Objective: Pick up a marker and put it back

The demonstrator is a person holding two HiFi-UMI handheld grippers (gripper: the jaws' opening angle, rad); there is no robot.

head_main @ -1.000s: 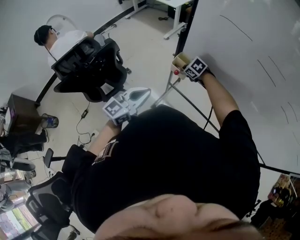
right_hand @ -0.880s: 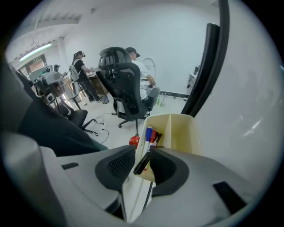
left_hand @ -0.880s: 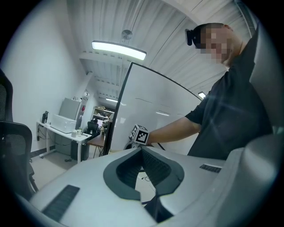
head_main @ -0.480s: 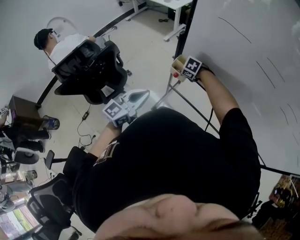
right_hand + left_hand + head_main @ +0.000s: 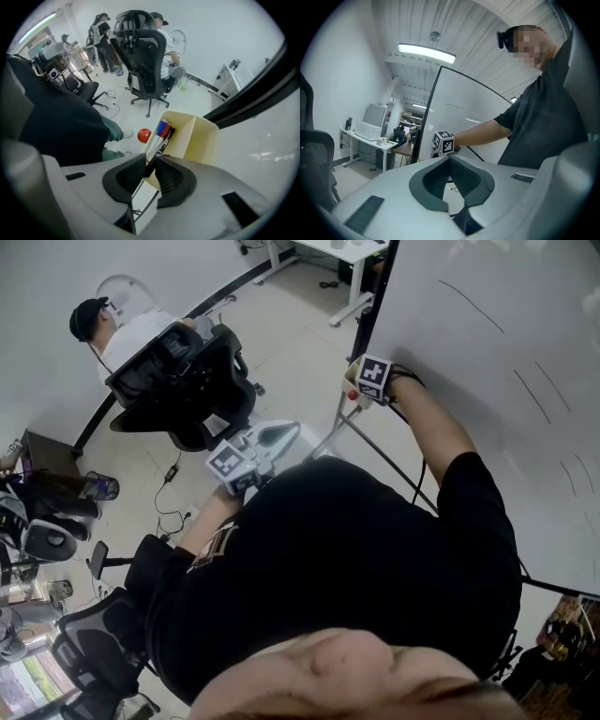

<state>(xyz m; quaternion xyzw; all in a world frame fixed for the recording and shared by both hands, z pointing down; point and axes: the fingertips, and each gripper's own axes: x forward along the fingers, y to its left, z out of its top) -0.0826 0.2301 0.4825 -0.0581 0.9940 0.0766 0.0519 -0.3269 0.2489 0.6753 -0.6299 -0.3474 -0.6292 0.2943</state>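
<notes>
A cream marker holder (image 5: 197, 138) hangs at the whiteboard's edge. It holds a blue-capped marker (image 5: 161, 127), a red-capped one and a black marker (image 5: 159, 150). My right gripper (image 5: 151, 164) points down into the holder. Its jaws have just been closing, and the pads now pinch the near end of the black marker. In the head view the right gripper (image 5: 361, 390) covers most of the holder, beside a red knob (image 5: 352, 395). My left gripper (image 5: 281, 432) is held level in front of the body, shut and empty, its pads (image 5: 461, 171) meeting at the tips.
The whiteboard (image 5: 487, 352) with thin pen strokes fills the right side. A black office chair (image 5: 178, 381) and a seated person (image 5: 122, 324) are on the floor to the left. Desks and more chairs (image 5: 56, 531) line the left edge.
The right gripper has rolled and tipped over the holder, so its marker cube now hides the cream box in the head view. The left gripper has stayed put.
</notes>
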